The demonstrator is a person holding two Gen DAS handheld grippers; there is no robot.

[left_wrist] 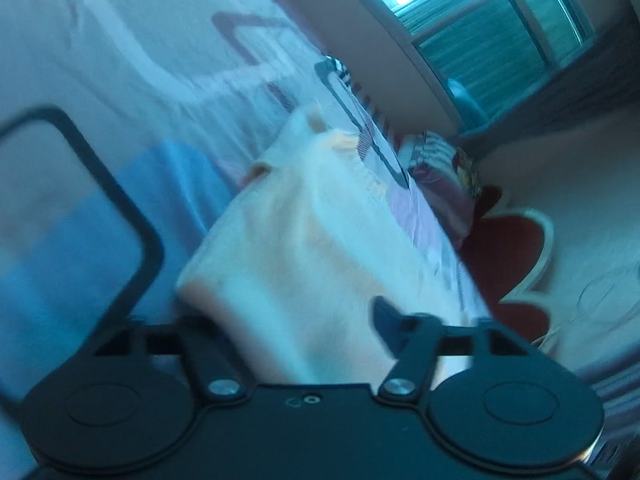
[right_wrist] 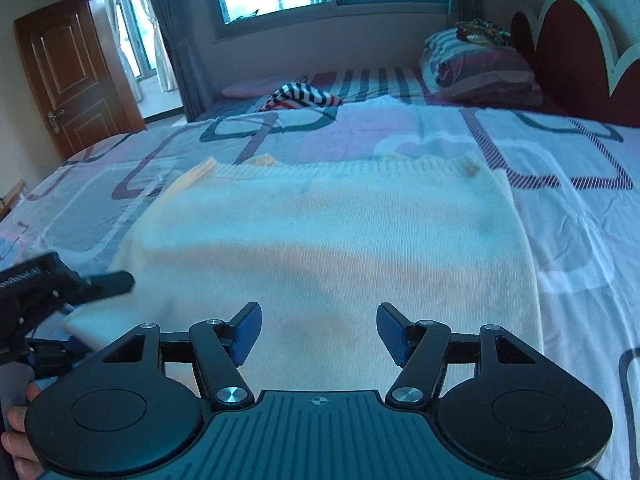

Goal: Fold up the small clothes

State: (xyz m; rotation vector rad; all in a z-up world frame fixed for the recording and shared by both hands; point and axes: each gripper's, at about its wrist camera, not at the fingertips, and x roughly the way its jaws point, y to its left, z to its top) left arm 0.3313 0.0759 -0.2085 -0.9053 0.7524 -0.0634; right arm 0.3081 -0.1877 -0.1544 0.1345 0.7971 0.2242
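A cream knitted garment [right_wrist: 328, 240] lies flat on the bed, its ribbed edge toward the far side. My right gripper [right_wrist: 320, 332] hovers open over the near part of it, blue pads apart with nothing between them. In the blurred left wrist view the same garment [left_wrist: 304, 232] fills the gap of my left gripper [left_wrist: 292, 320]. One blue pad [left_wrist: 388, 324] shows in front of the cloth and the other finger is hidden under it. In the right wrist view that gripper is rolled on its side at the garment's near left corner, one black finger [right_wrist: 108, 280] over the cloth edge.
The patterned bedsheet [right_wrist: 580, 240] spreads all around. A striped cloth [right_wrist: 304, 96] lies at the far side. Folded striped bedding [right_wrist: 480, 68] sits against the red headboard [right_wrist: 568, 40]. A brown door [right_wrist: 68, 72] stands far left. A person's hand [right_wrist: 16, 432] shows at the lower left.
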